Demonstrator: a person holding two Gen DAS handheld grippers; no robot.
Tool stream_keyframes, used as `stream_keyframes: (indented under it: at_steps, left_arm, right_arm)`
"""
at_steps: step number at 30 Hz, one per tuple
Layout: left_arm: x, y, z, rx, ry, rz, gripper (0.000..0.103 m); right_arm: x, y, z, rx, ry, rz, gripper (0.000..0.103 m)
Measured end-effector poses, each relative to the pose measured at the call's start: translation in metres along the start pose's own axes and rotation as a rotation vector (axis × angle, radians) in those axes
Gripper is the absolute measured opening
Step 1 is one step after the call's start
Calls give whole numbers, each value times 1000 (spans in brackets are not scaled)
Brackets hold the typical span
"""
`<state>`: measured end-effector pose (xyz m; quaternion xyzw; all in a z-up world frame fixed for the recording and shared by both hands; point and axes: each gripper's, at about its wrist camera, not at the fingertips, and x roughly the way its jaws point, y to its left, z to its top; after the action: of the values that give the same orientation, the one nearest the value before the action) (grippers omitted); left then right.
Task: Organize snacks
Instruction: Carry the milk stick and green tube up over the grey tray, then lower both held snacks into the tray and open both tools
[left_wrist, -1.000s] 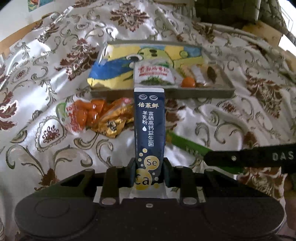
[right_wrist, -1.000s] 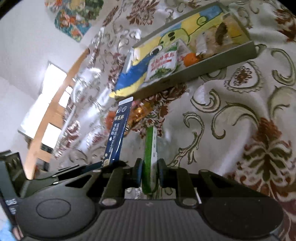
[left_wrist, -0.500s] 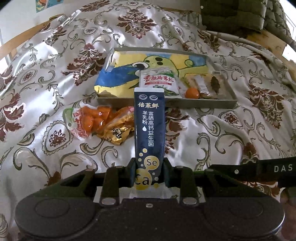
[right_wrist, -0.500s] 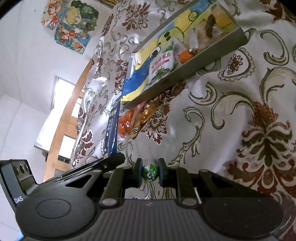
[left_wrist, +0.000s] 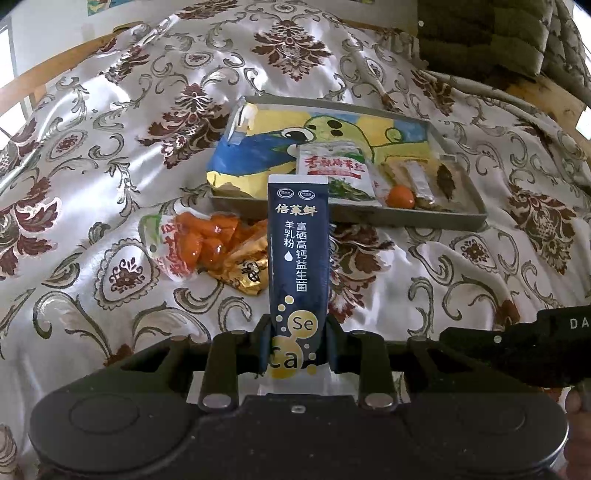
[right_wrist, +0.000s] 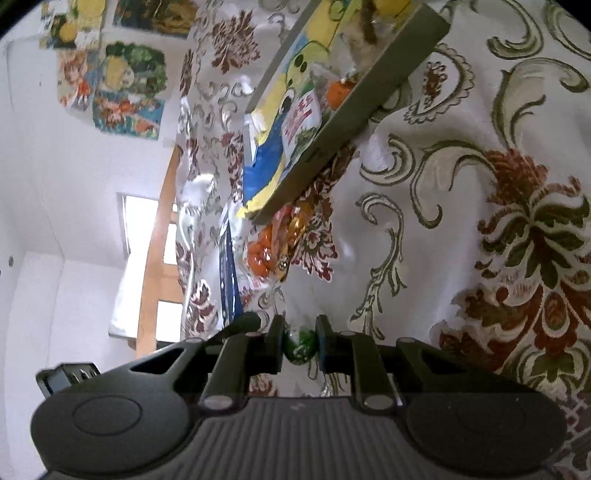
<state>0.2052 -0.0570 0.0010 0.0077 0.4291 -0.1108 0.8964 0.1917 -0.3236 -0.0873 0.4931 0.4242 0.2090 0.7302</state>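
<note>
Left gripper (left_wrist: 297, 349) clenched on navy sachet (left_wrist: 298, 258), upright at 6 o'clock; right gripper (right_wrist: 298, 345) clenched on green packet (right_wrist: 300, 343) (seen end-on); orange snack bag (left_wrist: 192, 243) on patterned cloth (left_wrist: 110, 166) at 10 o'clock; beyond, at 12, grey tray (left_wrist: 406, 218) holding other snacks.

navy sachet (left_wrist: 298, 258) | green packet (right_wrist: 300, 345) | grey tray (left_wrist: 406, 218) | white cloth, maroon-olive damask (left_wrist: 110, 184)

Bare cloth (left_wrist: 424, 266) right of the orange packets (left_wrist: 207, 243) — tray (left_wrist: 369, 218) wall beyond.
</note>
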Motion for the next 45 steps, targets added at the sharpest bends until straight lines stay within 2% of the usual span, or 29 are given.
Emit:
stream_keyframes:
  at_steps: [13, 25, 34, 40, 45]
  left_arm:
    - [13, 0, 16, -27, -17, -5, 31]
    - [34, -3, 54, -36, -65, -4, 31]
    - [60, -5, 97, -99, -122, -24, 31]
    - [88, -12, 120, -89, -130, -4, 31]
    - [115, -19, 130, -53, -122, 19, 31]
  right_arm:
    - [4, 6, 17, -9, -56, 28, 19]
    - [13, 7, 56, 19, -150, 106, 19]
    - [18, 8, 96, 49, -292, 201, 19]
    - [29, 18, 133, -10, -373, 168, 20]
    - [50, 21, 153, -87, -403, 78, 20]
